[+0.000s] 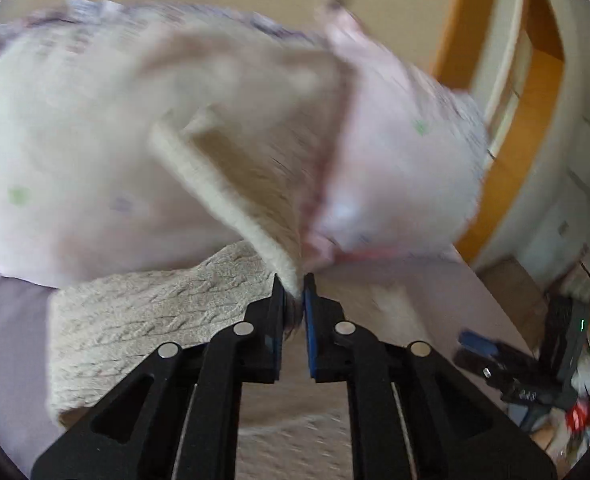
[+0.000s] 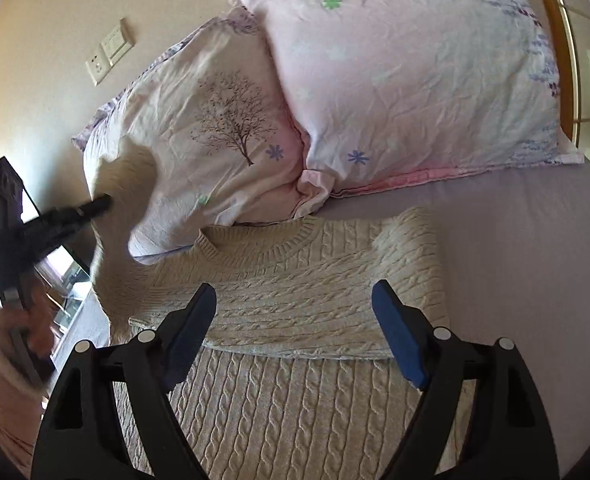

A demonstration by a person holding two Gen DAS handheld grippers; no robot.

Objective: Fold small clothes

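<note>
Sweater (image 2: 295, 292) is lying lower centre below pillows (image 2: 395, 80) while we are pinching its sleeve (image 1: 231, 184) in left gripper (image 1: 294, 292), right gripper (image 2: 295, 320) gaping empty above it; knit risks slipping free.

Black tongs (image 2: 293, 332), blue pads (image 2: 397, 336), silver screws (image 2: 147, 335).

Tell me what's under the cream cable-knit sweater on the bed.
The cream cable-knit sweater lies on a lavender bedsheet; its collar edge meets the tree-print pillow. Anything beneath the knit is covered. The left gripper lifts one sleeve.
</note>
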